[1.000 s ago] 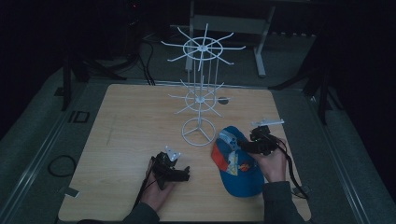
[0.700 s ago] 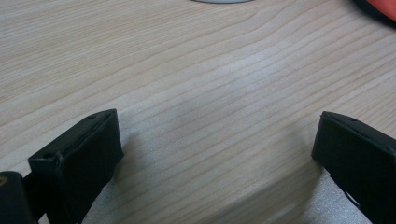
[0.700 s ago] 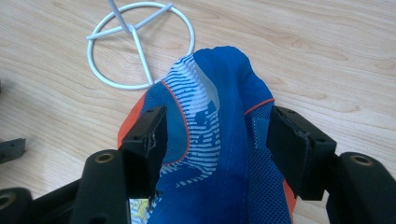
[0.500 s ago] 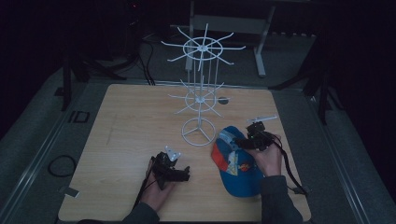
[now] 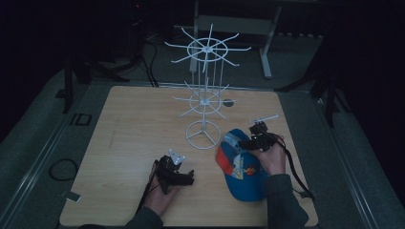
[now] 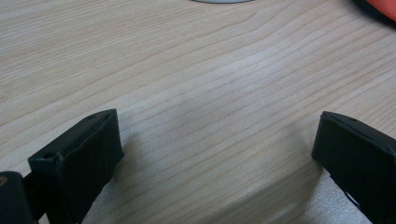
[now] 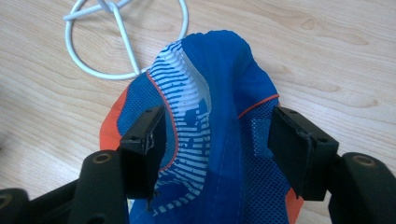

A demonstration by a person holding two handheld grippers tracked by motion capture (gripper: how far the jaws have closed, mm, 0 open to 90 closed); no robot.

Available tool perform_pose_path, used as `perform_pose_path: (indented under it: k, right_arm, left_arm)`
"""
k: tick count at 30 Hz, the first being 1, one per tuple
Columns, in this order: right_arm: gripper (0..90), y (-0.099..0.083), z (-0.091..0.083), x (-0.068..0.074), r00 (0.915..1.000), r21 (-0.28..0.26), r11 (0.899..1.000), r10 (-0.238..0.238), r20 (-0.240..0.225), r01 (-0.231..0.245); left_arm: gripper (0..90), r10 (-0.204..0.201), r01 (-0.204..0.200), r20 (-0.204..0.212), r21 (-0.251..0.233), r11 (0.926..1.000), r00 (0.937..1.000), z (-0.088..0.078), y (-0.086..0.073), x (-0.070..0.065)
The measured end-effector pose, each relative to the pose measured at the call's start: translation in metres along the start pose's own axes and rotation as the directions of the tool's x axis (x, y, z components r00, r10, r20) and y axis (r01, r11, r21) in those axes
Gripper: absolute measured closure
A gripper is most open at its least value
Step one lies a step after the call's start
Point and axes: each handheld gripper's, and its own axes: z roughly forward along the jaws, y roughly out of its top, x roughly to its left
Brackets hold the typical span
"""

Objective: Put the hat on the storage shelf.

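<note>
A blue cap (image 5: 243,169) with orange trim and a striped white panel lies on the wooden table (image 5: 138,124), right of centre. My right gripper (image 5: 246,142) hovers over the cap's far end, near the rack's base. In the right gripper view the right gripper (image 7: 215,135) is open, its jaws straddling the crown of the cap (image 7: 224,93) without pressing it. My left gripper (image 5: 190,176) rests low near the front edge, left of the cap. In its own view the left gripper (image 6: 215,154) stands wide open over bare wood (image 6: 210,70).
A white wire rack (image 5: 204,102) with two tiers of radial hooks stands mid-table on a ring base (image 5: 203,134), whose ring (image 7: 126,37) lies just beyond the cap. An orange cap edge (image 6: 380,7) shows at the top right of the left gripper view. Dark floor and cables surround the table.
My right gripper has moved left and slightly down, from beside the cap to over its far end. The left gripper has stayed in place.
</note>
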Motion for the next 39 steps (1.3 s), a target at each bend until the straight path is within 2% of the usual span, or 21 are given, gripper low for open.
perform_pose_path:
  k: [11,19,26,29,33,37,39]
  right_arm:
    - [37.4,0.006,0.014,-0.002,1.0,0.068,0.998,-0.001,-0.003,0.001]
    - [37.7,0.011,0.02,-0.001,0.9997,0.125,0.992,-0.022,-0.007,0.023]
    - [38.8,0.014,0.025,0.0,0.9995,0.154,0.988,-0.027,-0.015,0.029]
    - [41.7,0.016,0.027,-0.001,0.9994,0.17,0.985,-0.01,-0.033,0.015]
    - [44.9,0.017,0.032,-0.003,0.9994,0.199,0.98,0.004,-0.034,0.003]
    - [54.1,0.018,0.038,-0.004,0.9986,0.222,0.975,0.023,-0.047,-0.012]
    - [61.7,0.018,0.04,-0.005,0.9989,0.234,0.972,0.017,-0.043,-0.006]
  left_arm:
    - [1.9,-0.001,0.001,0.001,0.0,1.0,1.0,0.0,0.0,0.0]
    - [1.9,-0.002,0.002,0.001,0.0,1.0,1.0,0.0,0.0,0.0]
    - [1.9,-0.002,0.002,0.001,0.0,1.0,1.0,0.0,0.0,0.0]
    - [1.9,-0.002,0.002,0.001,0.0,1.0,1.0,0.0,0.0,0.0]
    - [1.9,-0.002,0.002,0.001,0.0,1.0,1.0,0.0,0.0,0.0]
    - [1.9,-0.002,0.002,0.001,-0.001,1.0,1.0,0.0,0.0,0.0]
    - [1.9,-0.002,0.002,0.001,0.0,1.0,1.0,0.0,0.0,0.0]
